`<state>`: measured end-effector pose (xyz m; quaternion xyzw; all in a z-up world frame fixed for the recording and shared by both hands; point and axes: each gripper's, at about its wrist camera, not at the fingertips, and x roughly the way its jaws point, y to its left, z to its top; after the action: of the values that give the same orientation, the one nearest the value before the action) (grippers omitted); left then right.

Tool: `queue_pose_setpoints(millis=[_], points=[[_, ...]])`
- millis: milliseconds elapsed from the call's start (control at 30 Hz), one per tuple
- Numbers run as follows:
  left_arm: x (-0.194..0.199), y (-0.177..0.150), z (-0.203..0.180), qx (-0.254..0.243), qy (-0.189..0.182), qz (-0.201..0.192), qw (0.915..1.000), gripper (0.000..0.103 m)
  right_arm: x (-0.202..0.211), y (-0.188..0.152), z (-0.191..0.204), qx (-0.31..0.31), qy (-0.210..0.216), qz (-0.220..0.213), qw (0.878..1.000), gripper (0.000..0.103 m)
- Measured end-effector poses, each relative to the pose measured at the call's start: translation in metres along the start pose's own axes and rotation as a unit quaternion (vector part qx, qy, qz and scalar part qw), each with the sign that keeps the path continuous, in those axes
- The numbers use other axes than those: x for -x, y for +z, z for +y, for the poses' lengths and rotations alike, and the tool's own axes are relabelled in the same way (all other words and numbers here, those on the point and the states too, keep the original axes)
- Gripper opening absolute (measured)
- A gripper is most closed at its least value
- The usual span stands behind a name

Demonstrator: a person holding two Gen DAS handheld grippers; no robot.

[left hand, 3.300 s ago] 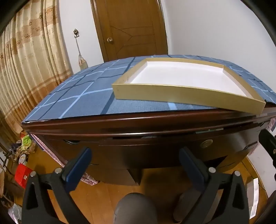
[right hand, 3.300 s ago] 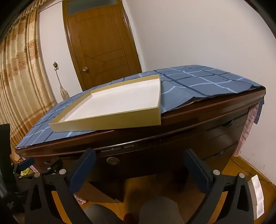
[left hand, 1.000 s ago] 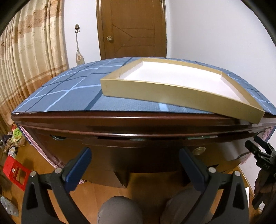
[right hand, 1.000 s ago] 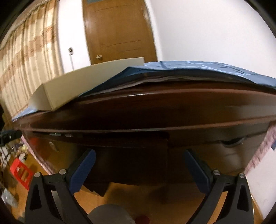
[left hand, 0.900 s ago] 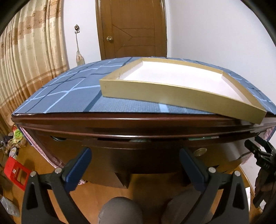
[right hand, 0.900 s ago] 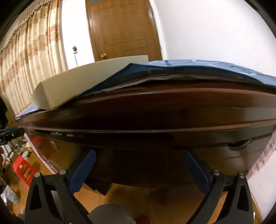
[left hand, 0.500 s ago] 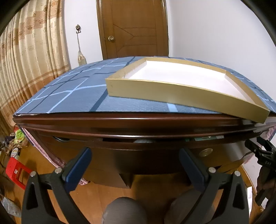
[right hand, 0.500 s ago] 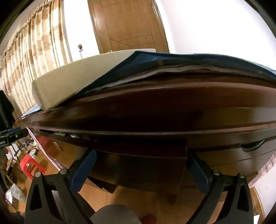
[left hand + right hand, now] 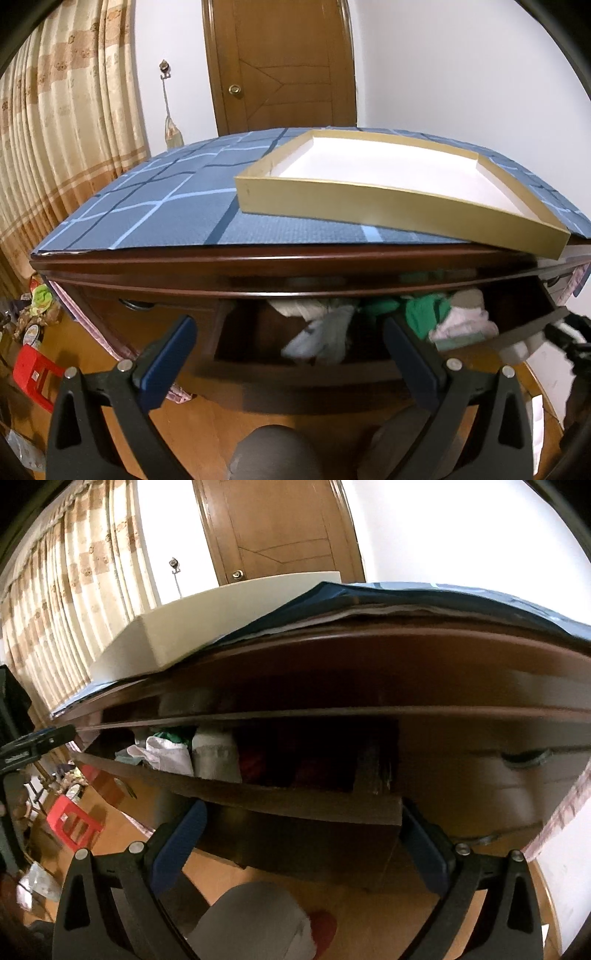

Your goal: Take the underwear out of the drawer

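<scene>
The dark wooden drawer (image 9: 314, 376) under the desk top stands pulled out. Inside lie crumpled garments: a white-grey one (image 9: 321, 332), a green one (image 9: 424, 314) and a pale pink one (image 9: 465, 325). My left gripper (image 9: 290, 350) is open in front of the drawer, holding nothing. The right wrist view shows the drawer (image 9: 295, 801) from low down, with white cloth (image 9: 166, 755), a grey roll (image 9: 216, 757) and something dark red (image 9: 251, 757). My right gripper (image 9: 301, 836) is open, and the drawer's front panel sits between its fingers.
A gold-walled tray (image 9: 399, 206) with a white inside lies on the blue checked desk cover (image 9: 147, 206). A shut drawer with a handle (image 9: 524, 757) is to the right. A red stool (image 9: 33, 373) and clutter stand on the floor at left. A person's knee (image 9: 273, 454) is below.
The drawer has slid out toward me, and the clothes inside now show. The right gripper has come in low against the drawer front. The left gripper has barely moved.
</scene>
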<state>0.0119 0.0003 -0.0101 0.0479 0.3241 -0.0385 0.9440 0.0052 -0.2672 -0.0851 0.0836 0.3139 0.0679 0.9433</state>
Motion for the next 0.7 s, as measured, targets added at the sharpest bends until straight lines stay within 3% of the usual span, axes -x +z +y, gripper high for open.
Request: queue_pose_setpoints(millis=[67,200,267,333,400,433,533,700], points=[[-0.001,0.0,0.002,0.005,-0.002,0.002,1.0,0.103,0.019,-0.001,0.005,-0.021,-0.022,-0.028,0.999,0.101],[-0.005,-0.002,0.003,0.013,-0.013,0.009,0.9998,0.103,0.045,0.008,0.028,-0.019,-0.011,-0.069,0.997,0.101],[-0.006,-0.005,0.002,0.009,-0.013,0.01,0.9998,0.102,0.039,0.018,0.044,-0.014,-0.011,-0.057,0.998,0.095],[-0.008,-0.008,0.001,0.0,-0.008,0.014,0.9999,0.102,0.028,0.023,0.053,-0.018,-0.005,-0.041,0.999,0.08],[-0.009,-0.012,0.001,-0.006,-0.006,0.017,0.9998,0.102,0.013,0.025,0.056,-0.017,-0.016,-0.009,1.0,0.054],[-0.01,-0.013,0.002,-0.007,-0.005,0.019,0.9998,0.102,0.007,0.025,0.057,-0.02,-0.016,0.005,1.0,0.05],[-0.015,-0.018,0.001,-0.013,-0.002,0.025,0.9996,0.102,-0.005,0.02,0.061,-0.041,-0.006,0.037,0.998,0.048],[-0.025,-0.021,-0.001,-0.021,0.0,0.037,0.9991,0.102,-0.013,0.021,0.079,-0.006,-0.018,0.059,0.998,0.048]])
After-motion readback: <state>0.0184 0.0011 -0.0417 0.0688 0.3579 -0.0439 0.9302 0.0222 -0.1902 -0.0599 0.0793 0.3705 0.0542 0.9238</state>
